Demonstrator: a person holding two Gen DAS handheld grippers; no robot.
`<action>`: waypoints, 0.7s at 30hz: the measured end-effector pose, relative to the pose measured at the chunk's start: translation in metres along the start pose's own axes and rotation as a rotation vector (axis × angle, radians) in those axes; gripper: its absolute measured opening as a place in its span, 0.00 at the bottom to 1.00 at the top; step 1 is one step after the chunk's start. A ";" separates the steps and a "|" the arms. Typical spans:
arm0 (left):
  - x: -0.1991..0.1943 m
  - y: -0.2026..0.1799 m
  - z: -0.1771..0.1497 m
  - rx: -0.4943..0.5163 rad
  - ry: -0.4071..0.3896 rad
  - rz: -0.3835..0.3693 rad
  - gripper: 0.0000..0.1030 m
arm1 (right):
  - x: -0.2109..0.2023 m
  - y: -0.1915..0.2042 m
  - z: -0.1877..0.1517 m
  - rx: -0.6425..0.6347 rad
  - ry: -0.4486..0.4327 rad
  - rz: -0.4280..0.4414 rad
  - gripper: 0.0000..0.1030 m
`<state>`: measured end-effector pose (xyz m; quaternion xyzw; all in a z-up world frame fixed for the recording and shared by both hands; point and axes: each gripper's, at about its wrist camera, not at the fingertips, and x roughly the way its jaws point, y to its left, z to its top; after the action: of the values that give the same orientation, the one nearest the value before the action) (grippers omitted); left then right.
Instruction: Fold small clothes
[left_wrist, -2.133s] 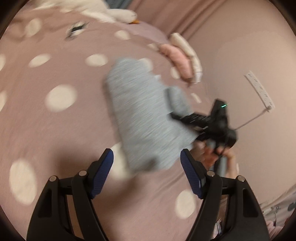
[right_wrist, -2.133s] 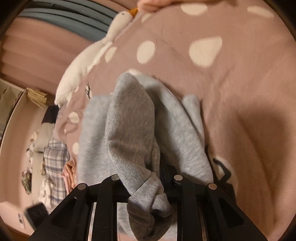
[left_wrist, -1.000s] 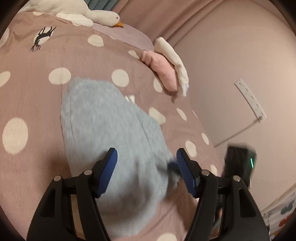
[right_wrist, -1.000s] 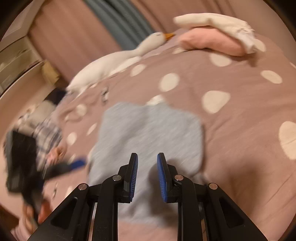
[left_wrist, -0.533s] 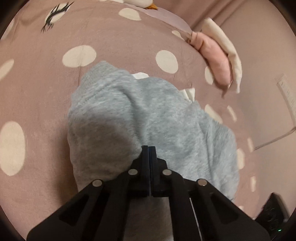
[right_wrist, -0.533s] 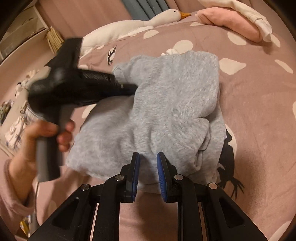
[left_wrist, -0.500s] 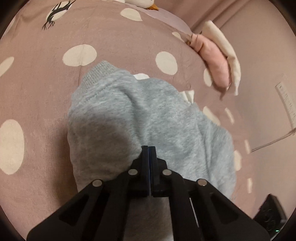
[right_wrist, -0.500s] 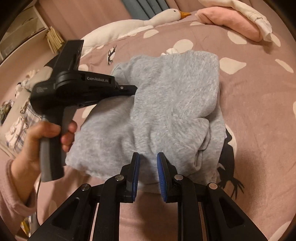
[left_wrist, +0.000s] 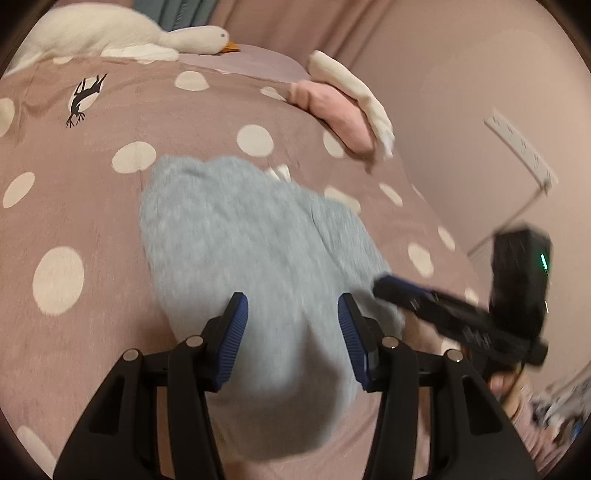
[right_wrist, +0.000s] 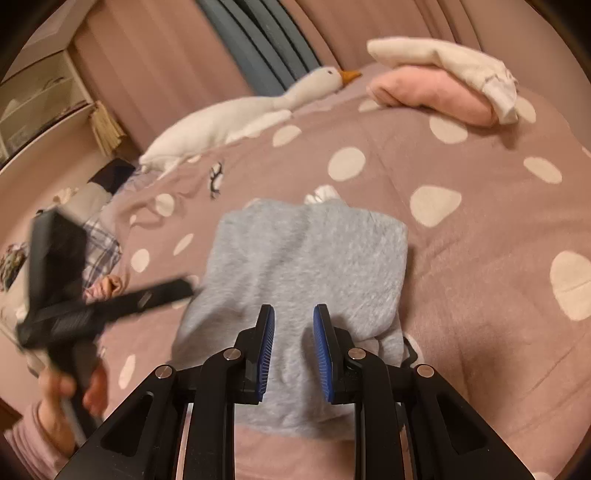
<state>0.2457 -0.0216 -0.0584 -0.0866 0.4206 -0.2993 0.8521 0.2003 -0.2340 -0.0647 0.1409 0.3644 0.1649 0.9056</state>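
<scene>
L gripper (left_wrist: 291, 332) jaws were opening, nothing pinched, hovering over the near end of the folded grey garment (left_wrist: 251, 258). R gripper (right_wrist: 293, 347) had a narrow gap, empty, above the garment's near edge. Garment lay flat on the dotted bedspread (right_wrist: 480, 302), w/ pink/cream clothes (right_wrist: 443, 88) well beyond.

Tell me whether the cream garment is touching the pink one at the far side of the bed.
Touching. The right wrist view shows the cream garment lying directly on top of the pink one, with no gap between them on the bed.
</scene>
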 end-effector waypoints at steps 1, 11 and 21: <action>0.004 -0.004 -0.008 0.035 0.009 0.020 0.48 | 0.005 0.002 -0.002 -0.010 0.018 -0.017 0.22; 0.013 -0.008 -0.035 0.165 0.029 0.120 0.47 | 0.019 0.015 -0.019 -0.072 0.124 -0.177 0.22; 0.015 0.005 -0.056 0.086 0.079 0.175 0.51 | 0.034 0.049 -0.054 -0.216 0.187 -0.099 0.22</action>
<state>0.2117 -0.0201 -0.1062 -0.0009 0.4464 -0.2450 0.8606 0.1758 -0.1687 -0.1048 0.0085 0.4336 0.1705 0.8848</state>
